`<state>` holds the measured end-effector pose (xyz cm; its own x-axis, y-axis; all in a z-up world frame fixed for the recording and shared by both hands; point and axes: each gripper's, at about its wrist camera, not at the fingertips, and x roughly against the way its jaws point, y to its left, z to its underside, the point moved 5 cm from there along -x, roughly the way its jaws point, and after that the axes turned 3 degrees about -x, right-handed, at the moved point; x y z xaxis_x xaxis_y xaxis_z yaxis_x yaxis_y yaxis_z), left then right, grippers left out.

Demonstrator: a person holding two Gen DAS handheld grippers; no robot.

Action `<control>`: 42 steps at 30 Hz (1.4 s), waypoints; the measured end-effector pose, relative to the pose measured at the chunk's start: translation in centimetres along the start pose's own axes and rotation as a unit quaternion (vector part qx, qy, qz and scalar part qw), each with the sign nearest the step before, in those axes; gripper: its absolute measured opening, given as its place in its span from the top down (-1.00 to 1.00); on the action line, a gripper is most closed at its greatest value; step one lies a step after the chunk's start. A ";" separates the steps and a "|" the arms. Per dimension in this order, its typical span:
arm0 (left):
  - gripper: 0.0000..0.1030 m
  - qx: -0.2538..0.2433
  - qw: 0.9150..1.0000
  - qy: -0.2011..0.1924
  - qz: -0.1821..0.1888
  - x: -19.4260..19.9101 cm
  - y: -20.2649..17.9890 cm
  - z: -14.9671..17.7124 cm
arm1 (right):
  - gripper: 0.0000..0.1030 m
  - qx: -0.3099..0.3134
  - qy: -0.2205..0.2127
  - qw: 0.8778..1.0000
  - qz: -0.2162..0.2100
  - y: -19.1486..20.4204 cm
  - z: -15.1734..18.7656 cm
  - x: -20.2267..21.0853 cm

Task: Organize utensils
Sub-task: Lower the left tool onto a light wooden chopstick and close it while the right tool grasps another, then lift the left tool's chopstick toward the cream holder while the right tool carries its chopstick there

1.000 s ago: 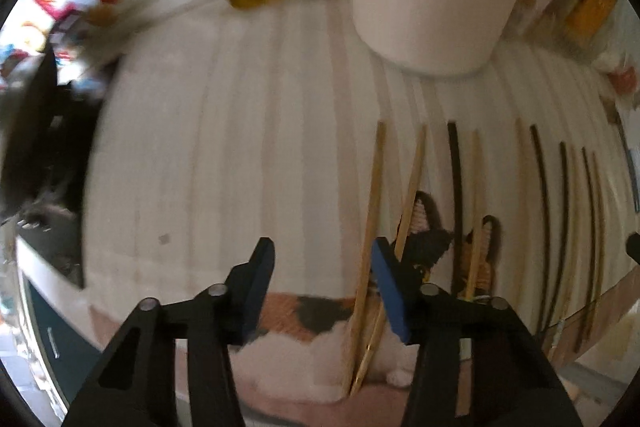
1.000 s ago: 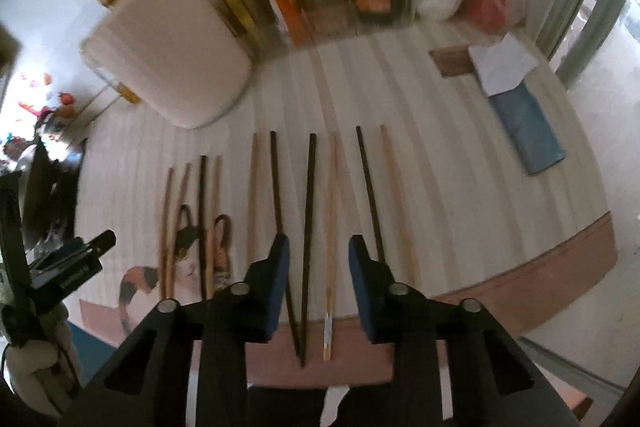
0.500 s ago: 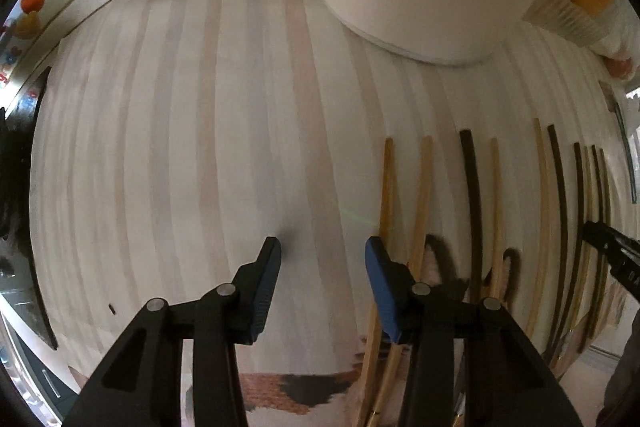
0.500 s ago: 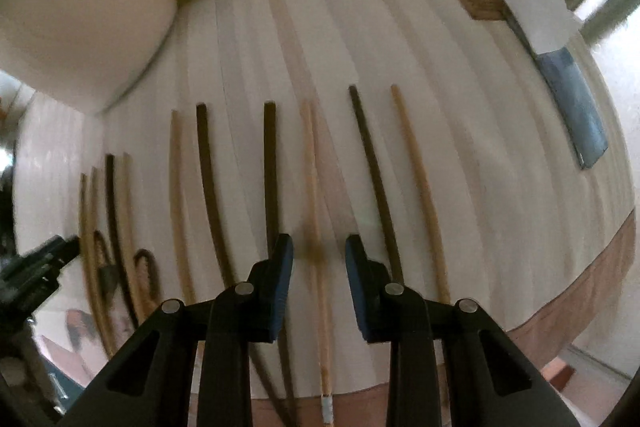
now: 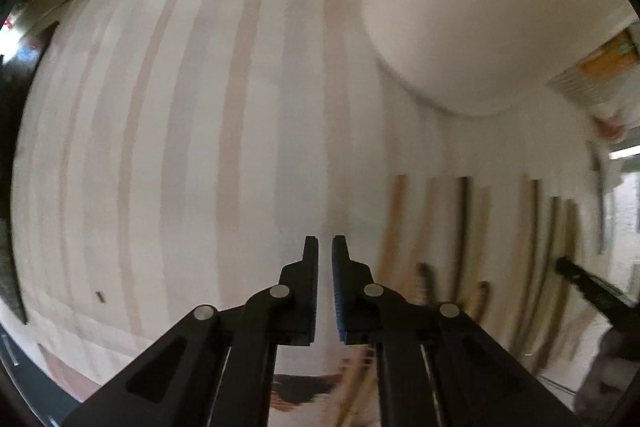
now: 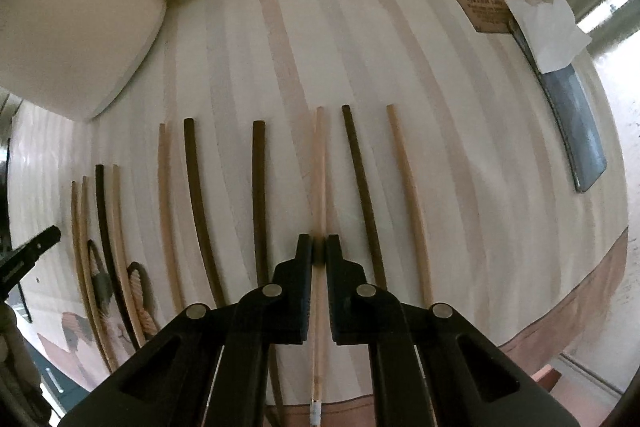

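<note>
Right claw (image 6: pixel 319 254) just clenched on a slim pale wooden chopstick (image 6: pixel 319 163); left claw (image 5: pixel 325 255) just clenched, empty

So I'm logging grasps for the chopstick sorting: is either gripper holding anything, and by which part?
The right gripper is shut on the light chopstick, around mid-length. The left gripper is shut on nothing.

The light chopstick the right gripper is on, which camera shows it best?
The right wrist view: the light chopstick runs down the frame's middle, pinched by the right gripper. In the left wrist view, the row is blurred at the right edge, so it cannot be picked out.
</note>
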<state>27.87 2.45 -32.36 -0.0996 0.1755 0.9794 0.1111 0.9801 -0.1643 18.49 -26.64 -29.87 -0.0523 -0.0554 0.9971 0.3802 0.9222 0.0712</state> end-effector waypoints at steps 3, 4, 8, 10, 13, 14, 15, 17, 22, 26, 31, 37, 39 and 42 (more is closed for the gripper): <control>0.62 -0.018 1.000 0.004 0.016 0.6 -1.7 0.2 | 0.86 0.002 0.007 1.000 -0.009 -0.7 -0.7 0.0; 0.59 -0.027 1.000 0.008 0.012 0.6 -2.2 0.2 | 0.86 0.003 0.009 1.000 -0.010 -0.9 -0.9 0.1; 0.59 -0.065 0.998 0.024 -0.013 -0.3 -3.9 0.2 | 0.86 0.007 0.012 1.000 -0.013 -1.7 -0.8 0.3; 0.61 -0.076 0.996 0.018 -0.031 -0.3 -4.4 -0.1 | 0.86 0.009 0.012 1.000 -0.013 -2.0 -0.9 0.1; 0.93 -0.081 0.995 0.007 -0.063 0.2 -5.6 0.3 | 0.86 0.019 0.012 1.000 -0.007 -2.1 -0.8 0.4; 0.92 -0.076 0.995 0.001 -0.070 0.5 -5.4 0.1 | 0.86 0.024 0.011 1.000 -0.002 -1.8 -1.1 0.3; 0.92 -0.072 0.995 -0.002 -0.070 0.3 -4.8 -0.8 | 0.86 0.029 0.011 1.000 0.003 -1.2 -1.5 0.1; 0.92 -0.051 0.994 -0.010 -0.091 1.3 -3.1 -1.9 | 0.86 0.038 0.007 0.999 0.009 0.8 -1.0 -1.6; 0.92 -0.004 0.998 -0.007 -0.067 3.6 0.3 -2.3 | 0.87 0.058 -0.001 0.998 0.012 1.6 -2.4 -1.0; 0.83 0.004 0.999 0.019 -0.034 5.4 2.0 -1.0 | 0.86 0.072 0.042 0.997 0.001 2.1 -2.7 -1.2; 0.83 -0.035 0.997 0.030 -0.060 6.5 1.4 -0.7 | 0.85 0.086 0.066 0.994 0.018 2.2 -2.0 -1.7; 0.91 -0.048 0.993 0.022 -0.102 6.8 -1.8 0.1 | 0.85 0.071 0.075 0.994 0.029 3.1 -1.8 -2.1; 0.92 -0.047 0.993 0.021 -0.105 6.5 -2.5 0.1 | 0.86 0.055 0.070 0.996 0.014 2.8 -2.0 -2.1; 0.92 -0.041 0.993 0.011 -0.108 7.0 -3.2 0.0 | 0.87 0.043 0.048 0.998 -0.012 1.7 -2.5 -2.4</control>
<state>26.80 0.53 -24.99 -0.1090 -0.0410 0.9932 0.1700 0.9837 0.0592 21.58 -25.93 -32.10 0.0289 -0.1110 0.9934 0.2990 0.9493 0.0974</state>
